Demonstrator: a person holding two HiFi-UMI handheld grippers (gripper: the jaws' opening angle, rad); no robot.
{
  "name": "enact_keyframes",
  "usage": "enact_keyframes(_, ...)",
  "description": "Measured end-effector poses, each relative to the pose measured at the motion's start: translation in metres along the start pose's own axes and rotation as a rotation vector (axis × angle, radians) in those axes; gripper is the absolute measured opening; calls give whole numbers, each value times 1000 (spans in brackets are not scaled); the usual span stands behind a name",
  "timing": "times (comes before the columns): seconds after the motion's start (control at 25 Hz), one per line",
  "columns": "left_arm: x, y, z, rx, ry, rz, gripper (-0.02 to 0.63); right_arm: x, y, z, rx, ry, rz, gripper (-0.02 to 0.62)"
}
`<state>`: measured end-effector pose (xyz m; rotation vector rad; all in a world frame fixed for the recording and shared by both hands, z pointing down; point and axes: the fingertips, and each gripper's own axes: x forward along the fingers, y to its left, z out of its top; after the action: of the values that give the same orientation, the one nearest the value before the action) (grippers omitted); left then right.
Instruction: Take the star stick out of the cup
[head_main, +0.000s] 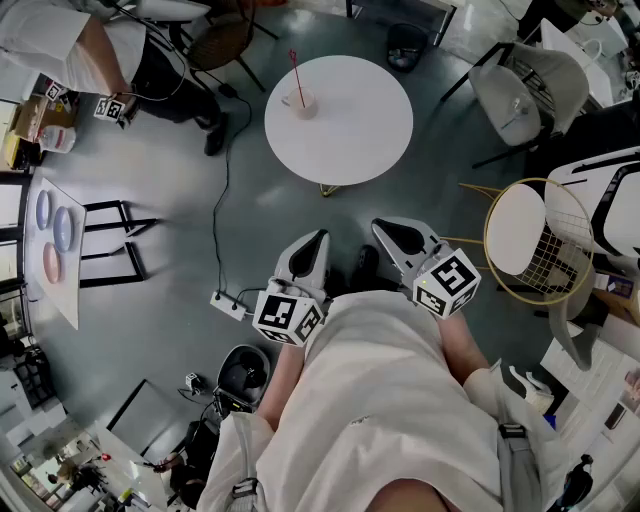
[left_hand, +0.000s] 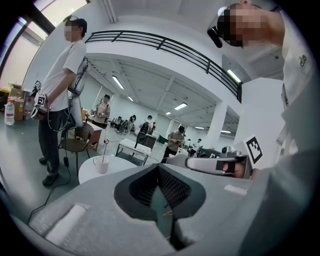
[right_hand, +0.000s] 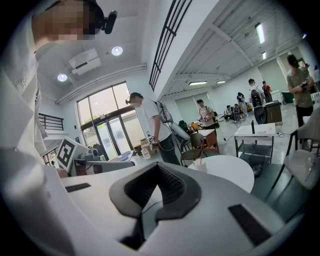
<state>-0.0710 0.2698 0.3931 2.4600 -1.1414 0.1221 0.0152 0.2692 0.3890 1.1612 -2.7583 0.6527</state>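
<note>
A white cup (head_main: 300, 102) stands near the far left rim of the round white table (head_main: 350, 130). A thin red star stick (head_main: 294, 66) rises out of it. Both grippers hang close to my body, well short of the table and apart from the cup. My left gripper (head_main: 315, 245) and right gripper (head_main: 392, 233) point toward the table, each shut with nothing between its fingers. In the left gripper view the cup (left_hand: 101, 165) and stick (left_hand: 105, 150) sit far off beyond my left gripper (left_hand: 159, 169). The right gripper view shows the cup (right_hand: 200, 166) beyond my right gripper (right_hand: 158, 168).
A person (head_main: 85, 45) stands at the far left holding another gripper. A cable (head_main: 215, 200) runs across the floor to a power strip (head_main: 228, 303). A wire-frame stool (head_main: 535, 240) stands at the right, a white chair (head_main: 530, 85) behind it and a brown chair (head_main: 222, 40) at the back.
</note>
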Motion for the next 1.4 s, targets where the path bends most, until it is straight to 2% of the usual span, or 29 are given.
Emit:
enact_keyframes(0.56, -8, -8, -12, -3, 5, 6, 9, -12, 5, -10, 2, 5, -9, 5)
enact_keyframes(0.68, -5, -9, -13, 1, 10, 3, 9, -12, 2, -12, 32, -4, 1, 5)
enact_keyframes(0.84, -2, -14, -13, 4, 17, 8, 11, -15, -4, -12, 128, -33, 27, 6)
enact_keyframes(1.04, -3, -14, -19, 2, 32, 27, 9, -17, -11, -21, 122, -3, 9, 6)
enact_keyframes(1.4, -11, -8, -33, -39, 77, 47, 9, -5, -20, -35, 177, 52, -28, 6)
